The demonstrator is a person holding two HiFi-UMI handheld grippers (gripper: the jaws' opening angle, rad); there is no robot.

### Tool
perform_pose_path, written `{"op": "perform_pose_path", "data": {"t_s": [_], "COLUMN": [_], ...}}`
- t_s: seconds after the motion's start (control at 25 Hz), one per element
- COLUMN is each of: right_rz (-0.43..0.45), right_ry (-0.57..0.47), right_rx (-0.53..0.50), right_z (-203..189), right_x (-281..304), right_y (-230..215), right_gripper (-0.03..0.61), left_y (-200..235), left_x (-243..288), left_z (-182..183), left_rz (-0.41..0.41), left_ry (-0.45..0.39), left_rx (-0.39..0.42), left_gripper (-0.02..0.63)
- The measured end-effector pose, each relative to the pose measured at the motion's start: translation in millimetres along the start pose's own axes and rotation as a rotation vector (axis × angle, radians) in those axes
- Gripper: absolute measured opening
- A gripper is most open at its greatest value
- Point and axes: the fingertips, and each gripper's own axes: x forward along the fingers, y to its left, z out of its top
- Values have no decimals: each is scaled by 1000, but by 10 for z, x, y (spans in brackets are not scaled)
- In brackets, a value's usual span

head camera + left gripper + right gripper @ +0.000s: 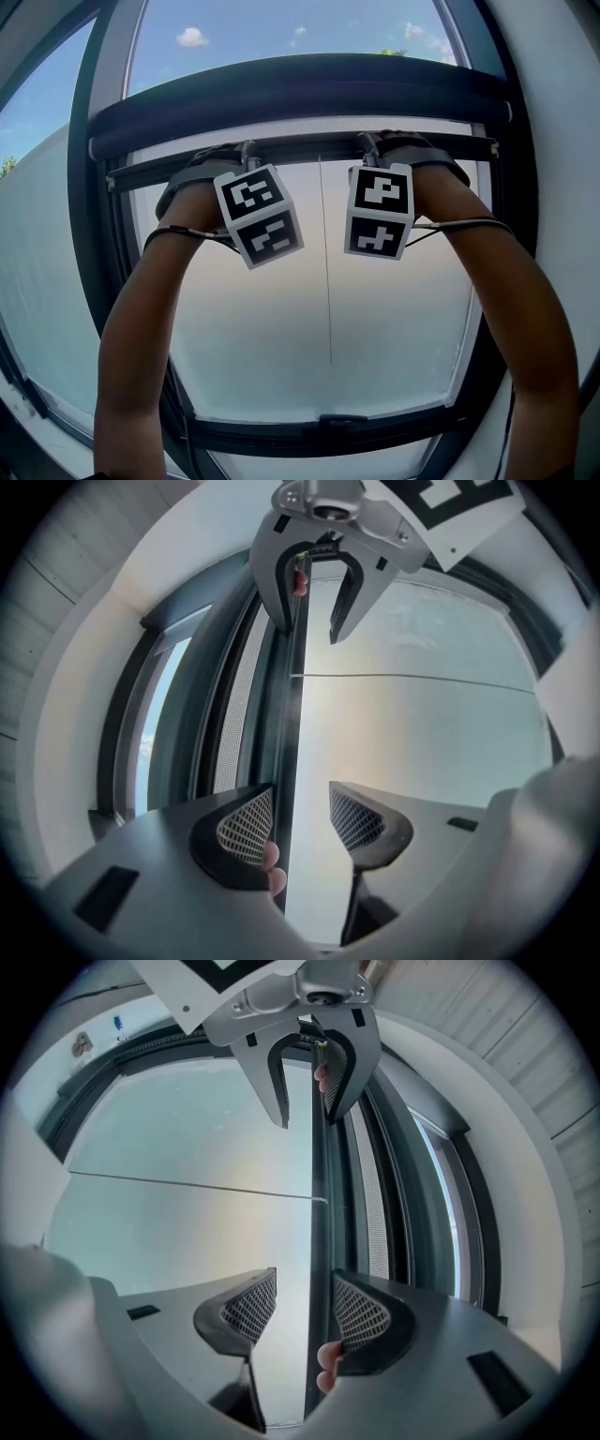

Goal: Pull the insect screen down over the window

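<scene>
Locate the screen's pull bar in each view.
Head view: pull bar horizontal, upper middle.
Left gripper view: pull bar vertical, left of centre, between the jaws.
Right gripper view: pull bar vertical, near centre, between the jaws.
Shared landmark: thin cord meeting the pull bar.

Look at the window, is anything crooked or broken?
No, nothing stands out. The screen's pull bar lies in line with the roller box above it. The left gripper and right gripper sit open around it, and the thin cord hangs straight down.
</scene>
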Motion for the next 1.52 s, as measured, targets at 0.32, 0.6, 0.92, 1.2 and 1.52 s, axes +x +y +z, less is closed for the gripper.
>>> {"op": "perform_pose_path", "data": {"t_s": [0.32, 0.6, 0.92, 1.2, 1.52], "right_rz": [73, 70, 127, 166, 206], "right_ry": [18, -16, -15, -36, -48], "right_rx": [-42, 14, 2, -5, 10], "right_z": [37, 64, 82, 81, 64], "right_x": [-133, -210, -301, -454, -582], "right_y": [438, 734, 999, 1391, 1753], "right_gripper": [181, 181, 181, 181, 181], "left_y": [-464, -770, -1052, -1437, -1769], "left_x": [-129, -212, -293, -443, -565], "left_z": [-49, -57, -73, -63, -31], "left_rz": [-112, -165, -235, -282, -345], "left_ry": [-21, -44, -50, -77, -93], "left_rx": [55, 39, 37, 28, -13], "left_gripper": [187, 187, 187, 187, 187]}}
